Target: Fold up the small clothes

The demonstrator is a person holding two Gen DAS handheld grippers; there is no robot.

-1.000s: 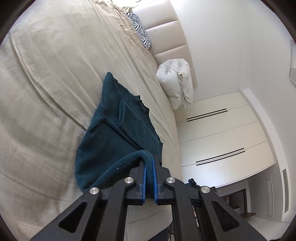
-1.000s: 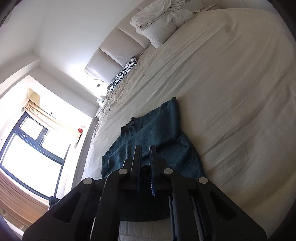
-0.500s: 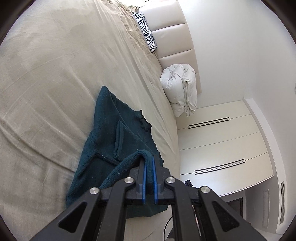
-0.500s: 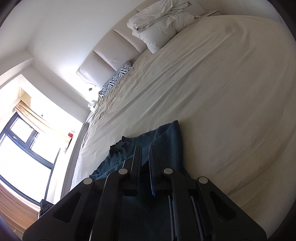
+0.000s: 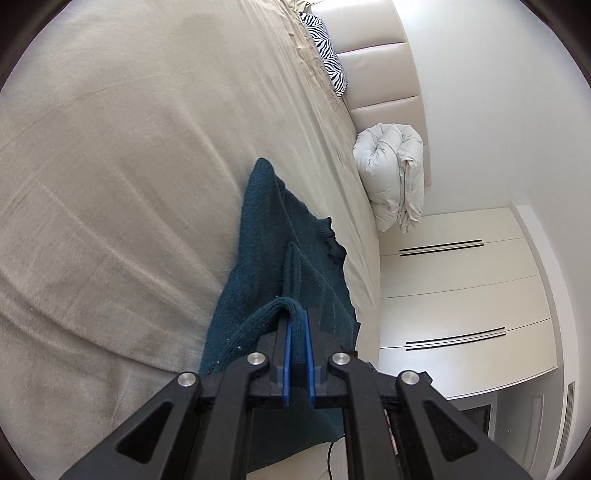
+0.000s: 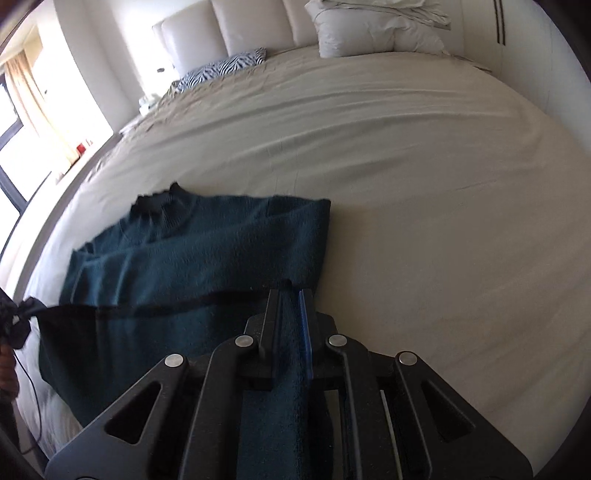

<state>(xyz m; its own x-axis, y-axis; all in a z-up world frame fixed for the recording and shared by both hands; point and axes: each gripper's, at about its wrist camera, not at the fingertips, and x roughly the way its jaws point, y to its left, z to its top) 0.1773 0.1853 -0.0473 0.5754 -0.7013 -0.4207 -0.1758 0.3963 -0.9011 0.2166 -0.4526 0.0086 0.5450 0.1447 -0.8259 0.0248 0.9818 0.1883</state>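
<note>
Both of your grippers have swung lower over the bed (image 6: pixel 424 184) since a second ago, and the teal sweater (image 6: pixel 207 251) now spreads wider across the near edge. Your left gripper (image 5: pixel 298 325) is clamped tight on a bunched hem, and your right gripper (image 6: pixel 291 306) pinches the knit between nearly closed jaws. Farther off, a zebra pillow (image 6: pixel 221 66) and white duvet (image 5: pixel 391 173) lie by the headboard (image 6: pixel 236 22).

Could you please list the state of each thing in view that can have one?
Sweater: partly on the bed, near edge lifted, held by both grippers.
Left gripper: shut on the sweater.
Right gripper: shut on the sweater.
Bed: sheet wrinkled.
Duvet: rolled up against the headboard.
Wardrobe: doors closed.
</note>
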